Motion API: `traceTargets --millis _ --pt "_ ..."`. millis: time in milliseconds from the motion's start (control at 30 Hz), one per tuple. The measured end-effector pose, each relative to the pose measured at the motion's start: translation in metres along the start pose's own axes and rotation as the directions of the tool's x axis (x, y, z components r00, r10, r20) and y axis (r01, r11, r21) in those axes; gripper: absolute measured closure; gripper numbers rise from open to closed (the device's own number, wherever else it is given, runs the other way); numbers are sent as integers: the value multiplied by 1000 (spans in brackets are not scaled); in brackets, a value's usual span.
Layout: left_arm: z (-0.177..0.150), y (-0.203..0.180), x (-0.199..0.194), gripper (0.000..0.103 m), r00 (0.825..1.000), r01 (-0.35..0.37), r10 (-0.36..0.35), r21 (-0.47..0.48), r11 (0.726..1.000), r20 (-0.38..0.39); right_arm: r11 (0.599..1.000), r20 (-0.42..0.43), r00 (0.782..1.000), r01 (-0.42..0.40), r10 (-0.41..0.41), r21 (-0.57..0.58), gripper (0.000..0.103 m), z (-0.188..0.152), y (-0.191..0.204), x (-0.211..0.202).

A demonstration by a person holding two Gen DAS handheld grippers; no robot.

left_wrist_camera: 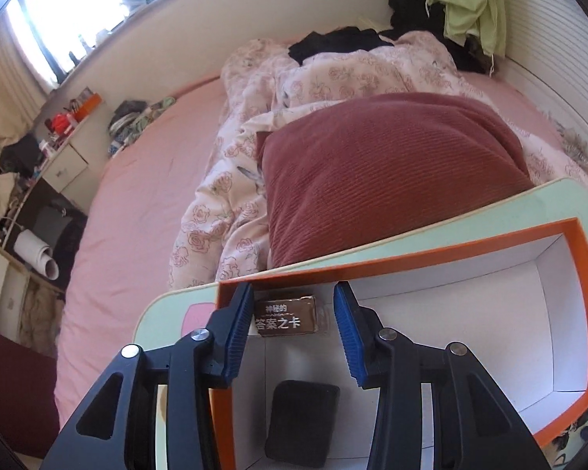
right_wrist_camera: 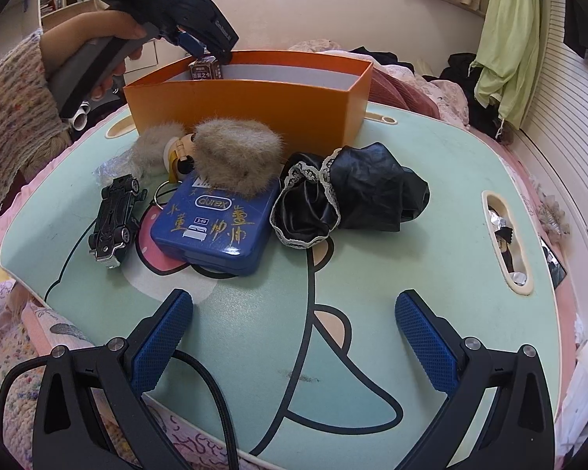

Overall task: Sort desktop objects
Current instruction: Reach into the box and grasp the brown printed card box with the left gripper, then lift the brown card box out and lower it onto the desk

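Now | left tool point(left_wrist_camera: 294, 331) clamps brown card box point(left_wrist_camera: 285, 316) | over orange box point(left_wrist_camera: 580, 305)

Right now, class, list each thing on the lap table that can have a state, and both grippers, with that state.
left gripper: shut on the card box
right gripper: open, empty
card box: held upright over the orange box
orange box: open-topped, black pouch lying inside
toy car: upside down
blue tin: closed, lying flat
black fabric: crumpled
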State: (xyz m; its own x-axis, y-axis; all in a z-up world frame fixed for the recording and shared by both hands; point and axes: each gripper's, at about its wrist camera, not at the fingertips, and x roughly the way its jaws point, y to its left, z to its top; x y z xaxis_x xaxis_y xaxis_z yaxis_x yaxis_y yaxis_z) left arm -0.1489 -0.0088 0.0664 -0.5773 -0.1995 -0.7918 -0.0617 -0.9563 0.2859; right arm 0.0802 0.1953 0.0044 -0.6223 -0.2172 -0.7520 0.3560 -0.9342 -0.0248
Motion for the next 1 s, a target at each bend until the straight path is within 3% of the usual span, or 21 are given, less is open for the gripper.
traceTargets --millis 67,200,367,433,500,733,767,833,867,1000 --pt "-1 -5 -3 61 999 34 -34 16 999 -5 1000 1 1000 0 0 1 0 0 0 0" --pt "-5 -13 -17 61 984 181 -180 20 983 -14 1000 1 1000 -1 1 1 0 -1 0 0" --pt "-7 -17 -28 59 994 106 -107 43 993 30 1000 1 1000 -1 1 1 0 -1 0 0" --pt "-8 -13 -29 53 993 119 -119 21 993 25 1000 1 1000 -1 1 1 0 0 0 0" --pt "-9 -11 -28 38 992 124 -124 15 992 17 1000 1 1000 -1 1 1 0 -1 0 0" --pt "-25 -15 -14 36 987 151 -149 47 987 -56 1000 2 1000 -1 1 1 0 -1 0 0" --pt "-26 -16 -10 37 985 159 -156 48 986 -71 1000 2 1000 -1 1 1 0 -1 0 1" --pt "-28 -16 -4 57 982 172 -169 38 984 -80 1000 2 1000 -1 1 1 0 -1 0 1" --pt "-29 -14 -2 62 981 179 -177 23 984 -77 1000 2 1000 -1 1 1 0 -1 0 1" --pt "-30 -6 -13 63 972 234 -234 -10 972 -25 1000 2 1000 -1 1 1 0 -1 0 1"
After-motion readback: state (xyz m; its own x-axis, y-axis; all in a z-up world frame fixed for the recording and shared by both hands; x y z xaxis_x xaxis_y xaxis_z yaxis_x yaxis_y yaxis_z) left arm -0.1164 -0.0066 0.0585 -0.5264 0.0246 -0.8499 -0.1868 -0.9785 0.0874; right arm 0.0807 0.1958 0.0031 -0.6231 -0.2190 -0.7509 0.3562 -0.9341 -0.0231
